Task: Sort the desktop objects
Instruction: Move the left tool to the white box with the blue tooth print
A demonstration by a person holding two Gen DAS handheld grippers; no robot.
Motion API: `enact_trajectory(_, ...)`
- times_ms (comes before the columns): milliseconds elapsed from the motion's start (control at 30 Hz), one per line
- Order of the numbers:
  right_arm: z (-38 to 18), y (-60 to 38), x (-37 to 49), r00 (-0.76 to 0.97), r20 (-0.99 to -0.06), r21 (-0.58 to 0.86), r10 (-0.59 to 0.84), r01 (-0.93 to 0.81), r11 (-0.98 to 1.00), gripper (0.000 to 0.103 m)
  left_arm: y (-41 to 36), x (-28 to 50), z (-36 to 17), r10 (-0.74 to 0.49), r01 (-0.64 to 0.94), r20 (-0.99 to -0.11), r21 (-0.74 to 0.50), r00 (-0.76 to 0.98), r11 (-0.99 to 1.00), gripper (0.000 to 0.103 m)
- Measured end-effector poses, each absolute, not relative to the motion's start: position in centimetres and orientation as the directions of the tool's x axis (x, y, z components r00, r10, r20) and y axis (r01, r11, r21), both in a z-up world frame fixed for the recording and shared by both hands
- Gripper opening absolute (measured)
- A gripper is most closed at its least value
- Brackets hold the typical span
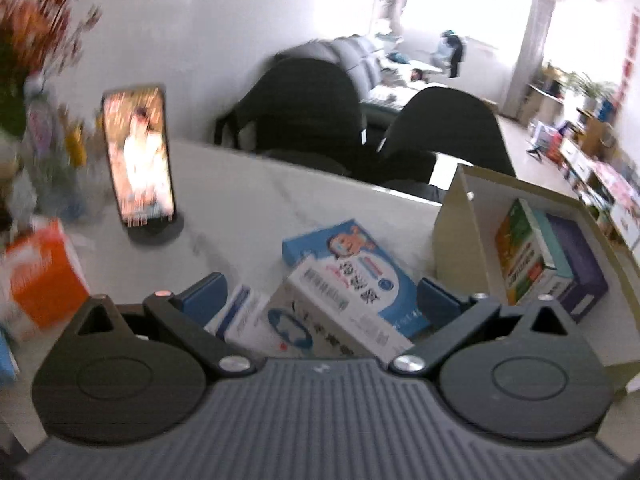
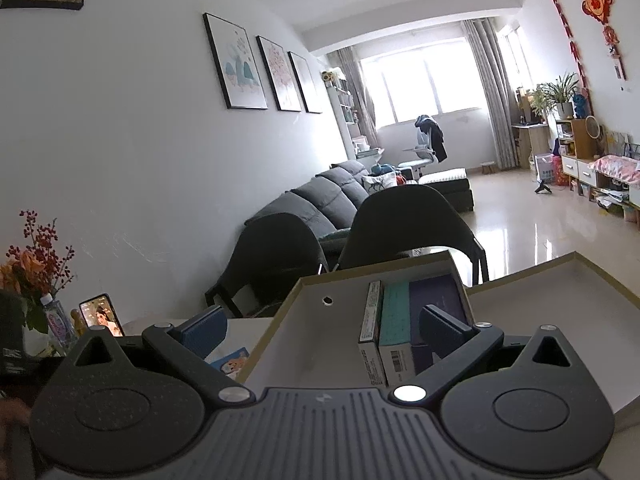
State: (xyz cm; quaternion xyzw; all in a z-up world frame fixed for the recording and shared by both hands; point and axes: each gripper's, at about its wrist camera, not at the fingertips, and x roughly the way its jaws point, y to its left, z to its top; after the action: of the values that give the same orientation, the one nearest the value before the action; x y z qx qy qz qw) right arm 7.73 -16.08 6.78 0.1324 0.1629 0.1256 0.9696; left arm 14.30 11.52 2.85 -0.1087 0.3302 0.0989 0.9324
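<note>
1. While both claws stand wide and hold nothing, the left gripper (image 1: 320,294) hangs over a heap of small cartons on the table (image 1: 240,200), its fingers either side of the white barcode box (image 1: 340,304), likely ready to close on it.
2. Under that lies the blue cartoon box (image 1: 384,276).
3. Farther right, the open cardboard box (image 1: 472,216) holds three upright packs, green box (image 1: 520,256) foremost, so sorted items stay tidy.
4. The right gripper (image 2: 324,326) hovers above that box.

Both wrist views low over table (image 1: 248,200), facing chairs – sharing storage box (image 2: 304,320)
</note>
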Motion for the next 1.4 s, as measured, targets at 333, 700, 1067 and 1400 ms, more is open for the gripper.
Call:
enact_trajectory(333,6.8,-16.9,6.3,0.922,-0.269,0.293,0.277,-0.196,0.936,0.102,11.7,14.5,0.7,0.075,-0.351,-0.717,-0.244,0.692,0.904,0.102)
enact_trajectory(700,6.5,-18.4,5.5,0.93,-0.258,0.308,0.262,-0.178,0.935,0.102,11.2,14.6,0.3,0.073,-0.374,-0.722,-0.268,0.688,0.888,0.096)
enact_trajectory(1067,6.0,-19.3,4.7,0.933,-0.271,0.306,0.237,-0.15,0.94,0.102,11.4,14.0,-0.6,0.066,-0.387,-0.729,-0.283,0.681,0.878,0.089)
enact_trajectory(1400,5.5,-18.6,4.9,0.926,-0.29,0.298,0.241,-0.152,0.942,0.102,12.1,13.8,-0.8,0.045,-0.391,-0.726,-0.316,0.686,0.865,0.09)
